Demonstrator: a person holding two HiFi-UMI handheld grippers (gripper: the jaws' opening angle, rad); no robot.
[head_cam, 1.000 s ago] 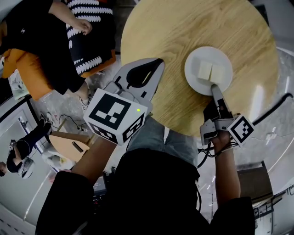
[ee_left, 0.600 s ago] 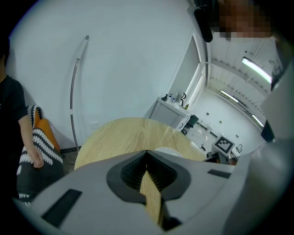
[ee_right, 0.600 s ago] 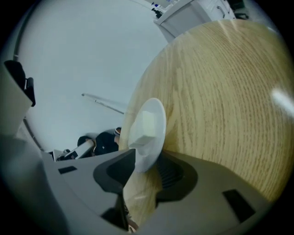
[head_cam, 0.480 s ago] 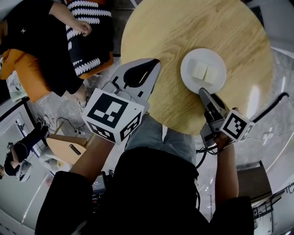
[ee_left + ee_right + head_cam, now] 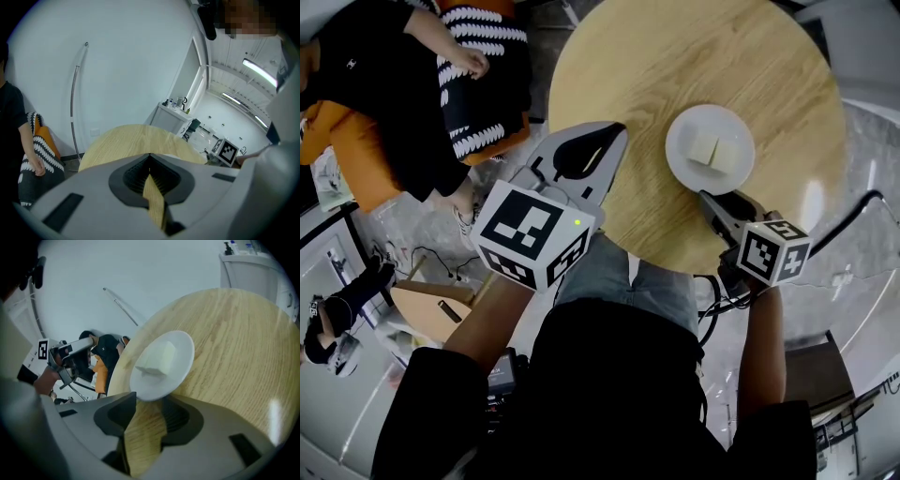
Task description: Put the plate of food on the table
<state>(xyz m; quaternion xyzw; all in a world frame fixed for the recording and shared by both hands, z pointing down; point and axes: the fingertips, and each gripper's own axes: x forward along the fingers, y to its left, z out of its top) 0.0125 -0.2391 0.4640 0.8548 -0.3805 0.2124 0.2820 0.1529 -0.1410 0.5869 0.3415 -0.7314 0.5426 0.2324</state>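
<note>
A white plate [image 5: 710, 148] with two pale food blocks [image 5: 713, 147] rests on the round wooden table [image 5: 647, 75], near its right front edge. My right gripper [image 5: 710, 200] is just short of the plate's near rim. Its jaws are opening and stand apart with only bare table wood between them. In the right gripper view the plate [image 5: 164, 365] lies just beyond the right gripper [image 5: 147, 401], its rim free of the pads. My left gripper [image 5: 622, 127] hovers at the table's left front edge, tips together and empty. The left gripper view shows the left gripper [image 5: 150, 157] before the table [image 5: 126, 140].
People sit at the upper left, one in black [image 5: 384, 84], beside a black-and-white striped cloth [image 5: 483, 75]. A cable [image 5: 853, 220] runs over the floor at the right. A white cabinet [image 5: 253, 268] stands beyond the table's far side.
The right gripper let go of the plate's rim, opened its jaws and drew back toward me. The plate stays flat on the table. The left gripper kept its place.
</note>
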